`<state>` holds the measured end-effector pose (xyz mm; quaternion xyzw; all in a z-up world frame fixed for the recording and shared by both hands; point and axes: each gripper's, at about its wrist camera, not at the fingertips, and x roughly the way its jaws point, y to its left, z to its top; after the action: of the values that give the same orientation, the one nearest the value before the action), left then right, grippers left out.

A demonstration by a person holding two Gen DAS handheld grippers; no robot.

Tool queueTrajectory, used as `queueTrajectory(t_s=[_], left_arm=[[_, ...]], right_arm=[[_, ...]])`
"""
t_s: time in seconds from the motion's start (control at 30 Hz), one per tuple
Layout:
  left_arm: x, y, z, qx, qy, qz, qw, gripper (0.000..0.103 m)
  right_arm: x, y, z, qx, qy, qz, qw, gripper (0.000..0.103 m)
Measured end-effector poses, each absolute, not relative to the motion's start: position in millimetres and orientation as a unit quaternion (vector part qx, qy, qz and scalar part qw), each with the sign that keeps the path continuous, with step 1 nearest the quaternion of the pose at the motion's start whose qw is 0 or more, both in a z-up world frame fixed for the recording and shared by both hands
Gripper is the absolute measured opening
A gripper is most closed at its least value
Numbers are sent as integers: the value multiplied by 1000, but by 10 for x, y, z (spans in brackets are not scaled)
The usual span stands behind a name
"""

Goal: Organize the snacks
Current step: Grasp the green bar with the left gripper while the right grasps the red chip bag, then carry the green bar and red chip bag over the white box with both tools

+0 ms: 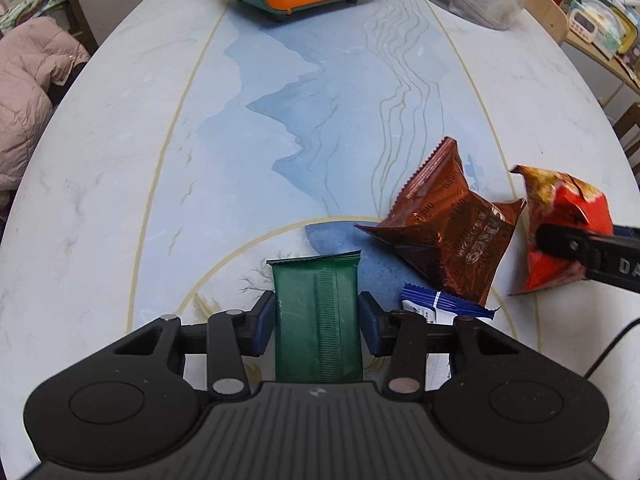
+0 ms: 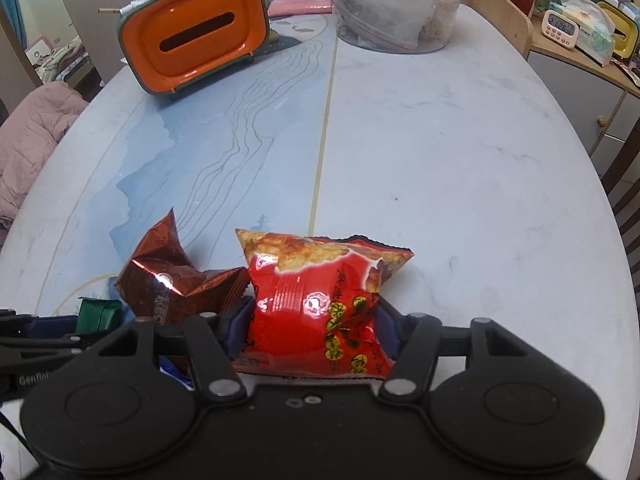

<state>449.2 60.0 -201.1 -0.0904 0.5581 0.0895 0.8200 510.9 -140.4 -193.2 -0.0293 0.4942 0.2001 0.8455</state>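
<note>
My left gripper [image 1: 316, 320] is shut on a green snack packet [image 1: 318, 304], its blue pads pressing both sides just above the table. My right gripper [image 2: 312, 320] is shut on a red chip bag [image 2: 320, 300]; this bag also shows in the left wrist view [image 1: 568, 224] with a black finger across it. A brown foil packet [image 1: 448, 232] lies between them, and it also shows in the right wrist view [image 2: 168, 280]. A blue and white packet [image 1: 436, 304] lies partly under the brown one. The green packet also shows in the right wrist view [image 2: 98, 314].
An orange and green box with a slot [image 2: 196, 36] stands at the far end of the oval table [image 2: 440, 160]. A clear tub of plastic bags [image 2: 396, 4] stands at the far right. A pink jacket [image 1: 24, 92] lies off the left edge. Shelves with clutter [image 2: 580, 28] stand to the right.
</note>
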Motion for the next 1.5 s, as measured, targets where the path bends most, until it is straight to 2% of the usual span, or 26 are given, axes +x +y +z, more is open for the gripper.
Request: queueTrajectory(t_s=[0.6,1.1,1.5], left_arm=[[3901,671,-1241,-102,531,73,838,43],[2807,418,-572,-80,521,23,850,44],[2033,182,-398,-61,531,-6,845,44]], right_arm=[[4347,-1689,-1138,-6,473,234,849,59],[3174,-1860,-502,-4,461,276,843,59],[2429,-1965,-344,-6,461,296,837,59]])
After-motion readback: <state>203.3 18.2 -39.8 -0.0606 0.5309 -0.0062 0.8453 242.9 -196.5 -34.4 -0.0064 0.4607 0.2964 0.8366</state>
